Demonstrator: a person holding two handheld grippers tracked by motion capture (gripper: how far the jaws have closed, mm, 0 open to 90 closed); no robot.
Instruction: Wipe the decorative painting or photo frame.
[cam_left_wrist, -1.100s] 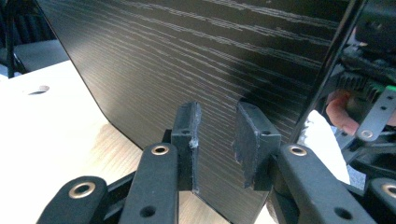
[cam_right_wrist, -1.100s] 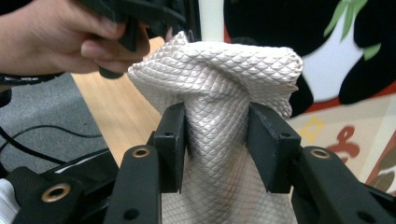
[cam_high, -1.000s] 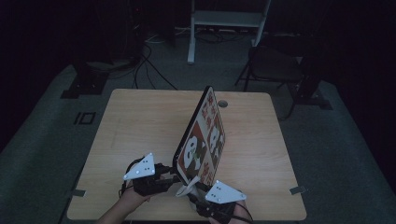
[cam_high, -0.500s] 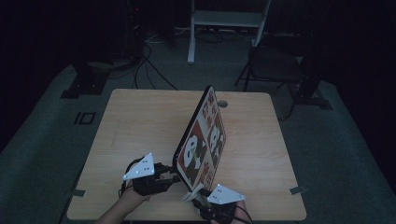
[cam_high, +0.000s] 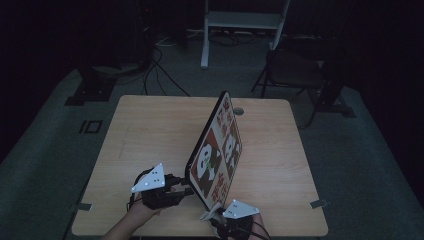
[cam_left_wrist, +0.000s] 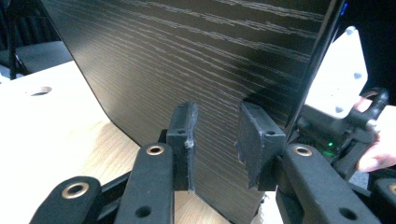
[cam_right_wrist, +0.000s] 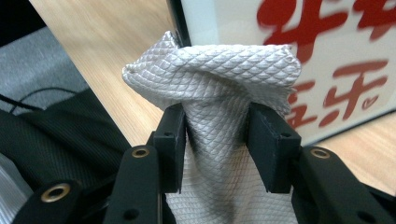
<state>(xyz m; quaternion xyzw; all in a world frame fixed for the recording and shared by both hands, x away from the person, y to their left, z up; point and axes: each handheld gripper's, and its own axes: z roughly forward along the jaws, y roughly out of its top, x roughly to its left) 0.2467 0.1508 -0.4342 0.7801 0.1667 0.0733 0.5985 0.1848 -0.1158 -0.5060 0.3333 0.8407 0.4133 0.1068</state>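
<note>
Item one: rectangular panda-print board with red characters and a black wood-grain back. I see it standing tilted on its near corner on the light wooden bench, near the front edge, printed face turned to my right.

Item two: left claw, black, grey three-cornered plate on top. My left hand comes in from the bottom edge with the forearm low and the claw lying roughly level, pointing right at the board's dark back. In the left gripper view the pads stand apart against the wood-grain face; whether they pinch anything I cannot tell.

Item three: right claw, clenched on a white diamond-weave cloth. The cloth bunches between the pads and presses against the board's lower printed corner. My right hand sits at the bench's front edge, claw angled up and left towards the board.
</note>
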